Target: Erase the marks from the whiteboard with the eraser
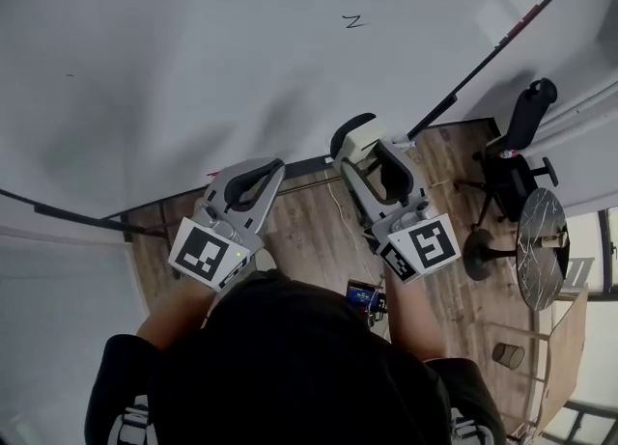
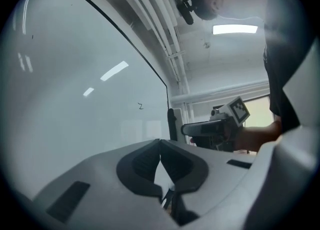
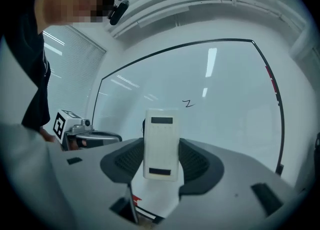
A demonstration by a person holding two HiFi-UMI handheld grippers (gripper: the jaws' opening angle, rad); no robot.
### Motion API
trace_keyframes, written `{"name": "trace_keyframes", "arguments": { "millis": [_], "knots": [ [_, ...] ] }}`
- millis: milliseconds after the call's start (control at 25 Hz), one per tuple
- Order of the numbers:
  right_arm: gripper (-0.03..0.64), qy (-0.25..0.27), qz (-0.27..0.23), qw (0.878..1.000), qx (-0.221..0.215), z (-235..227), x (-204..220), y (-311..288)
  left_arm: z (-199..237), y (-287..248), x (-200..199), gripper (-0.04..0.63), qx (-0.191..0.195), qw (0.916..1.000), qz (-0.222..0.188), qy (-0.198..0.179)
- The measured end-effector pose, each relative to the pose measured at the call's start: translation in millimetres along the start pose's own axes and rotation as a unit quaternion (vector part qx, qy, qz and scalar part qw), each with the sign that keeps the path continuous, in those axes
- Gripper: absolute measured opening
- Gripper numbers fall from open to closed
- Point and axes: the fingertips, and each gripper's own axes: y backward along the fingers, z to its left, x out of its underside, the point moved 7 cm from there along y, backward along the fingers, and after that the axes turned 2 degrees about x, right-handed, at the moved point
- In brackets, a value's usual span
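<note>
Mostly clean, the whiteboard [image 1: 193, 67] filled the view. Left claw [image 2: 160, 146] was closed and empty. Right claw [image 3: 161, 161] clamped the eraser [image 3: 161, 144], apart from the board and below the mark [image 1: 353, 21]. Best approach was likely to lift the eraser to the mark, press flat and wipe in short strokes.

Office or meeting room, wall whiteboard [image 1: 241, 67], swivel chair [image 1: 510, 178], wood floor [image 1: 299, 231]
</note>
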Motion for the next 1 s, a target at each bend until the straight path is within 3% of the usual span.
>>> {"name": "trace_keyframes", "arguments": {
  "millis": [280,520,680,880,1000],
  "knots": [
    [0.219,0.036,-0.029,0.998,0.031,5.8,-33.2,-28.3,6.2,4.2,-5.9,0.006,-0.007,0.9998,-0.018,-0.009],
    [0.219,0.087,-0.04,0.992,0.08,-17.1,-88.6,-103.2,61.2,-17.1,-35.9,0.006,-0.016,0.9996,-0.02,-0.015],
    [0.222,0.133,-0.046,0.985,0.096,-19.6,-84.0,-108.8,52.4,-28.3,-22.3,0.006,-0.023,0.9993,-0.03,-0.008],
    [0.222,0.128,-0.057,0.987,0.074,-26.9,-80.9,-108.6,45.8,-41.7,-18.8,0.006,-0.029,0.9989,-0.033,-0.014],
    [0.222,0.109,-0.069,0.989,0.078,-62.0,-93.2,-82.7,24.7,-65.1,-30.3,0.006,-0.036,0.9989,-0.026,-0.017]
  ]
}}
